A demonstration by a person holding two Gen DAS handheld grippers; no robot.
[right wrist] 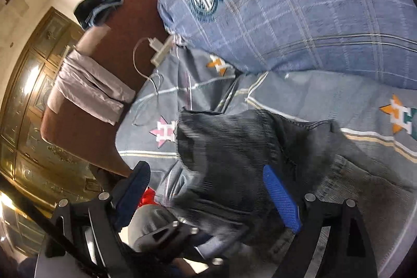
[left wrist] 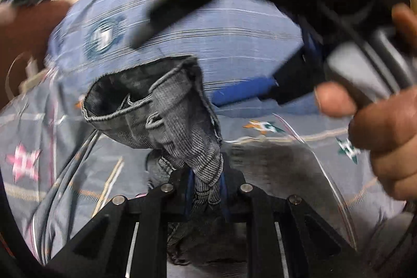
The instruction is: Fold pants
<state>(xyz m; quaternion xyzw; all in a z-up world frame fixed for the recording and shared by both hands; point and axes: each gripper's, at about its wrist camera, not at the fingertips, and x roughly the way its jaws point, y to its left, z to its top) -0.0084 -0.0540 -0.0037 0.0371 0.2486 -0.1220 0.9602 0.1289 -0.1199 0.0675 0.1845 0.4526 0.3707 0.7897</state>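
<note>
Patterned grey bedding (right wrist: pixel 299 93) with star motifs covers the bed on which the work is done, with a blue checked pillow (right wrist: pixel 299 4) lying at 12 o'clock and a brown headboard (right wrist: pixel 125 38) carrying folded pale cloth (right wrist: pixel 91 90) toward 9 o'clock. The pants (left wrist: pixel 166 108), grey denim-like fabric, are seen in the left wrist view bunched and lifted off the bed, a gathered strip of cloth being pinched between the nearly closed fingers of the left gripper (left wrist: pixel 207 189), with the open waistband or leg end drooping toward 11 o'clock. In the right wrist view more of the same pants (right wrist: pixel 234 147) is spread on the bedding, and the right gripper (right wrist: pixel 208 197) is held above it with its blue fingers (right wrist: pixel 281 199) spread wide, nothing being pressed between them; the right gripper itself, held by a hand (left wrist: pixel 378 127), also appears blurred at 1 o'clock in the left view. The fabric is judged to be soft and limp yet fairly heavy, so it will sag and twist when hung from one point. A firmer hold is likely offered by the stitched waistband or hem than by loose cloth, and two spaced grips along one edge would be expected to keep it flat.
</note>
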